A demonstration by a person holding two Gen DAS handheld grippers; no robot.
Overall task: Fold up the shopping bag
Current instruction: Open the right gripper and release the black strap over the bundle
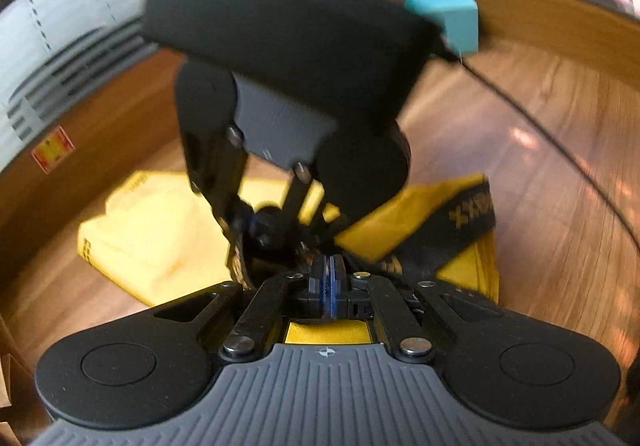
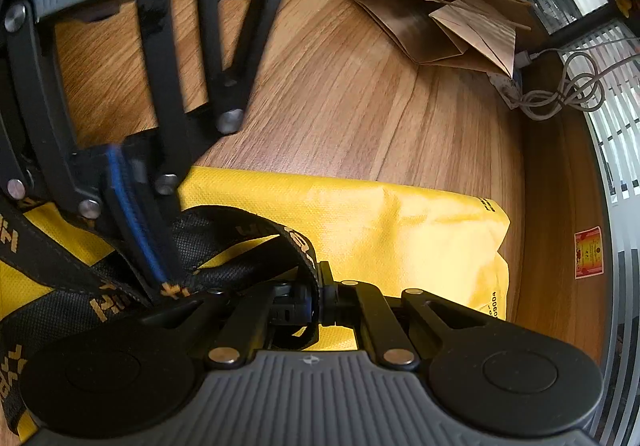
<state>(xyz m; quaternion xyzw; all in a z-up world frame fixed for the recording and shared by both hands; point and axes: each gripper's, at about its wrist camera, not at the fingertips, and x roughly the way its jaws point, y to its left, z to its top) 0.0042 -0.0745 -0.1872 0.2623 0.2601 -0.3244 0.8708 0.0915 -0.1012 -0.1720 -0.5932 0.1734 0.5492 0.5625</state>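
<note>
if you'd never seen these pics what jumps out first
The bright yellow fabric shopping bag lies flat on the wooden table, its black handle straps with gold lettering heaped at its near end. Both grippers meet there: the right gripper is shut on a strap, the left gripper shut beside it. A crumpled brown paper bag lies farther back.

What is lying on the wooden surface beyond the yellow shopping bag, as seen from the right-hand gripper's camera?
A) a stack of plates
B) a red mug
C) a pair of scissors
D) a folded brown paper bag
D. A creased brown paper bag lies flat on the wooden table, apart from the yellow shopping bag, with a coiled grey cable beside it.
</note>
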